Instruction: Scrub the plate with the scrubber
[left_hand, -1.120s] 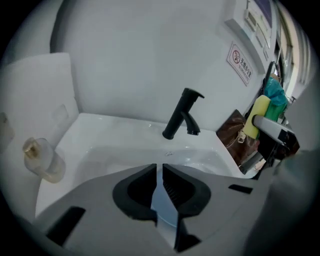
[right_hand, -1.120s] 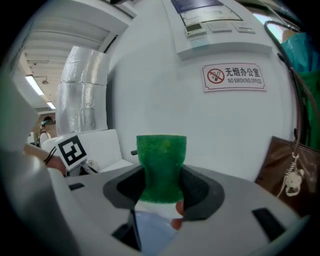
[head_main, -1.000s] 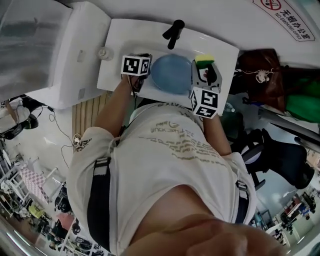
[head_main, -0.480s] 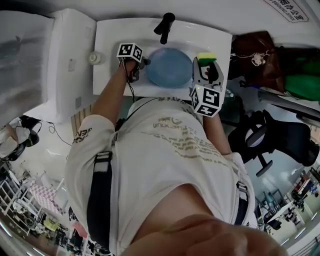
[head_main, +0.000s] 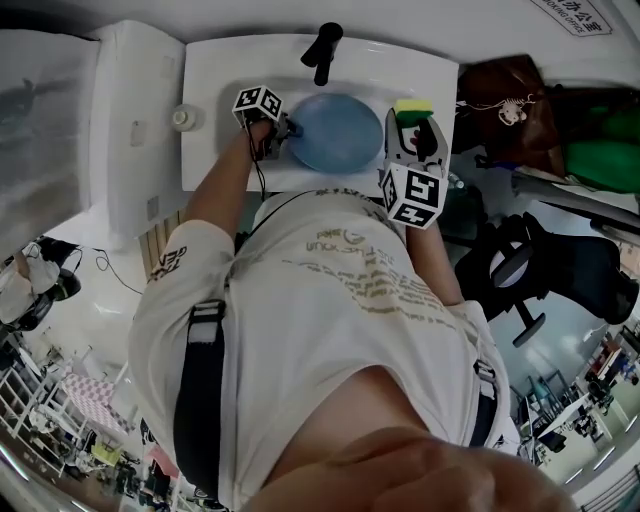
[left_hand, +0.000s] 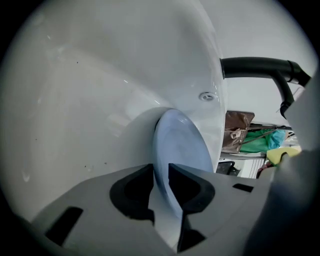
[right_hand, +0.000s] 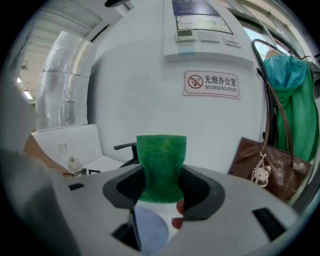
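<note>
A pale blue plate (head_main: 340, 132) lies in the white sink basin (head_main: 230, 80). My left gripper (head_main: 283, 128) sits at the plate's left rim. In the left gripper view the plate (left_hand: 180, 145) stands edge-on between the jaws of the left gripper (left_hand: 161, 172); they have just been closing, and both pads now lie against the rim. My right gripper (head_main: 412, 125) hovers over the plate's right edge, shut on a yellow and green scrubber sponge (head_main: 412, 108). In the right gripper view the sponge (right_hand: 161, 165) stands upright, pinched at its waist by the gripper (right_hand: 162, 175), with the plate (right_hand: 150, 230) below.
A black faucet (head_main: 323, 50) arches over the back of the sink. A small bottle (head_main: 181, 117) stands on the sink's left ledge. A brown bag (head_main: 500, 85) and green cloth hang to the right. A white wall with a no-smoking sign rises behind.
The left gripper has dropped into the basin and turned onto the plate's left rim. The right gripper with the sponge has hardly moved.
</note>
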